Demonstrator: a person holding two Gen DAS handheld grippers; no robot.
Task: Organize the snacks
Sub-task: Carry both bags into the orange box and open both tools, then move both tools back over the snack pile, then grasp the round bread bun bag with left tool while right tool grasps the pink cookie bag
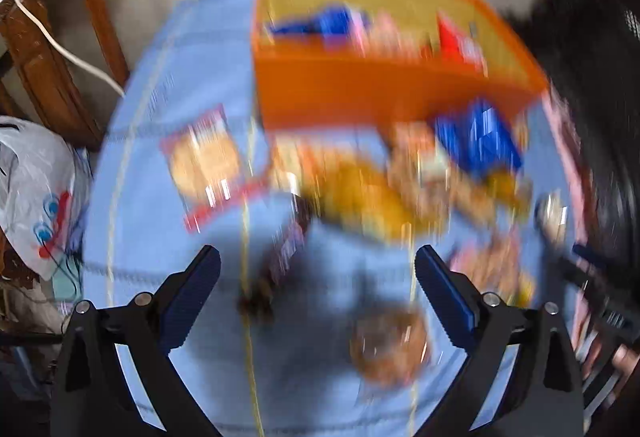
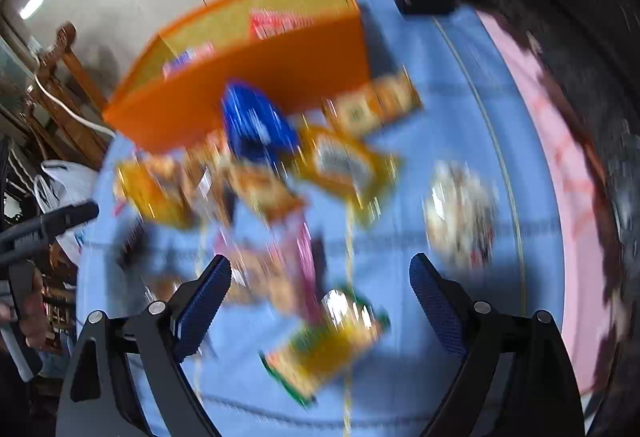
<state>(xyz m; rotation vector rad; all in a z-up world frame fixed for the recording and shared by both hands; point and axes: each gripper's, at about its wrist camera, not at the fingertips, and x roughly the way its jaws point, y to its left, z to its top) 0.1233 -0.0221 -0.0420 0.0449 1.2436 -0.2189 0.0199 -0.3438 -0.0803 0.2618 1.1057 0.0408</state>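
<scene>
Both views badly smeared, so packet labels unreadable.

Left to right in the left wrist view: a white plastic bag (image 1: 38, 193) off the edge of the surface (image 1: 160, 85), which wears a light blue cloth; then a red-edged biscuit packet (image 1: 208, 165) lying alone, well apart from the rest. Left tongs (image 1: 318, 293) spread wide, nothing between the pads, hanging above bare cloth with a small dark packet (image 1: 286, 257) just ahead. Further right a heap of yellow and orange snack packets (image 1: 372, 193), a blue packet (image 1: 476, 141) touching the orange box (image 1: 360, 93), and a brown round packet (image 1: 390, 349) near the right pad. Box already holding several packets.

In the right wrist view, same order: orange box (image 2: 256, 85) upper left, blue packet (image 2: 256, 125) leaning at its front wall, the yellow heap (image 2: 208, 181) below, a pink-edged packet (image 2: 276, 269) between the pads' line, a green-and-yellow packet (image 2: 328, 345) nearest. Right tongs (image 2: 320, 301) likewise fully open and empty, above that packet. A silvery round packet (image 2: 460, 213) apart to the right.

Probably mid-task, between picks: some snacks boxed, many loose. Next move likely calls for settling on one packet, lowering square over it, closing on a thin edge without dragging neighbours, then lifting to the box.
</scene>
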